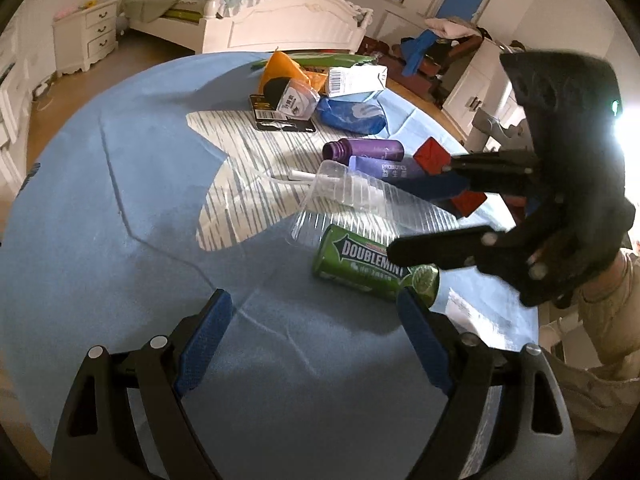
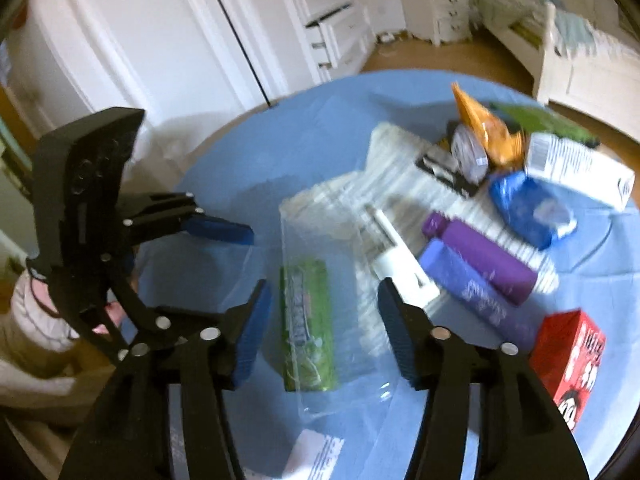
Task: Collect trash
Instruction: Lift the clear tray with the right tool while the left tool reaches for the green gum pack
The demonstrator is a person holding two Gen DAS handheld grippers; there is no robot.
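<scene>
- One round table (image 1: 100, 200) under a blue cloth carries all the trash, with a white bed (image 1: 280, 24) on the floor behind it.
- Two hand-held grippers hang over the cloth: the left hand-held gripper (image 1: 316, 312) has its blue pads spread wide with nothing between them, only cloth below.
- The right hand-held gripper (image 2: 324, 312) stands partly open above a clear plastic container (image 2: 320, 240); its pads press on nothing.
- A green Doublemint can (image 1: 368, 264) lies on its side against the clear container, just ahead of the right-hand pad of the left hand-held gripper.
- A white carton (image 1: 356, 80), a blue packet (image 1: 352, 114) and an orange wrapper (image 1: 288, 68) crowd the far edge.
- A red box (image 2: 572, 360) stands near the right rim.
- A purple bottle (image 1: 364, 150) lies open-mouthed beside a lilac box (image 2: 476, 292).
</scene>
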